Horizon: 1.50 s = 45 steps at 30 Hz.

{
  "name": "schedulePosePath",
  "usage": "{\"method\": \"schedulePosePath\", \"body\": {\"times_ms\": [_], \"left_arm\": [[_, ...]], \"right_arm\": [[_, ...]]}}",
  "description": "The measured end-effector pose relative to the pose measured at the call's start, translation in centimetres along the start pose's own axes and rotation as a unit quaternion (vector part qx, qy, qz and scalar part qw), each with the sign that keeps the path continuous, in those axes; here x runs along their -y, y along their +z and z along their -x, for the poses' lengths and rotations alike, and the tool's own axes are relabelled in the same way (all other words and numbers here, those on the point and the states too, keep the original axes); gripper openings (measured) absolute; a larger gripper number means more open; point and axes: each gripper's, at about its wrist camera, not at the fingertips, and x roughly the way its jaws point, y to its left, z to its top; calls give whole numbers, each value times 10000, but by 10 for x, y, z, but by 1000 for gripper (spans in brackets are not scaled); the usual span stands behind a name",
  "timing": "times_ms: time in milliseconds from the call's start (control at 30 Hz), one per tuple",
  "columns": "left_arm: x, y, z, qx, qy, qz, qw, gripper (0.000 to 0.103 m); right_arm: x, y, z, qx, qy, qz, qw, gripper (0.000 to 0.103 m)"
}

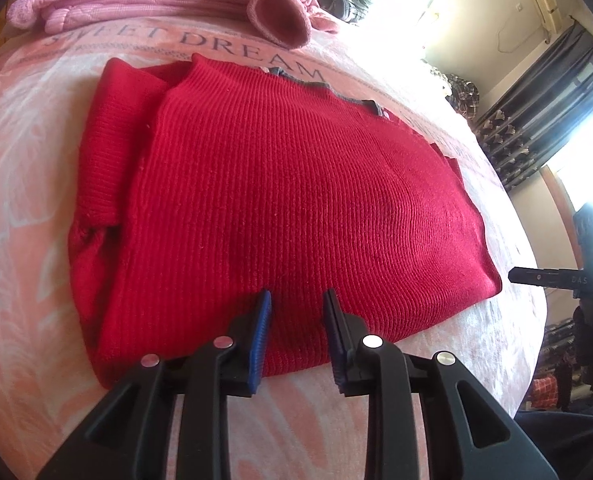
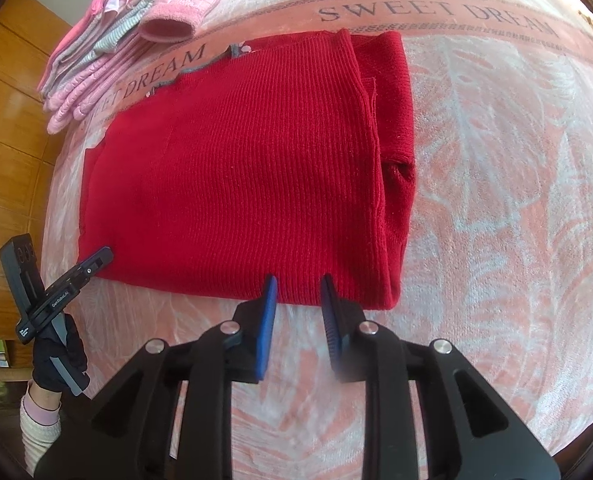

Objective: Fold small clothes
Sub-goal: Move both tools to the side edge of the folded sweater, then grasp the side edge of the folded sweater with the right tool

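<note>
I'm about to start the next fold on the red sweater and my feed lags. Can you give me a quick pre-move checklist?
1. Left gripper open: ok, fingers apart at the red sweater's near hem.
2. Right gripper open: ok, fingers apart at the same hem.
3. Hem actually between either gripper's fingers: cannot tell.
4. Sweater lying flat, one sleeve folded along its side: ok.
5. Pink pile apart from the sweater: ok.
6. Bare blanket beside the sweater: ok.
</note>
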Motion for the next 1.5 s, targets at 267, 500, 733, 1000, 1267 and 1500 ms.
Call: {"method": "schedulePosePath", "body": {"times_ms": [267, 500, 733, 1000, 1267, 1500], "left_arm": [[20, 3, -2, -154, 77, -208, 9996, 37], [29, 7, -1, -212, 164, -189, 9995, 37], [50, 48, 22, 273, 27, -62, 9996, 45], [47, 65, -7, 187, 144, 123, 9996, 52], [14, 72, -28, 257, 68, 507, 9984, 52], [7, 73, -34, 245, -44, 575, 9980, 52]], "right_arm": [[11, 0, -26, -349, -194, 161, 9991, 30], [31, 0, -23, -347, 347, 46, 9988, 32], [83, 41, 21, 419, 900, -784, 9920, 53], [106, 78, -12, 160, 1340, -832, 9873, 69], [97, 92, -50, -4, 1203, -707, 9902, 72], [106, 87, -37, 142, 1506, -559, 9869, 18]]}}
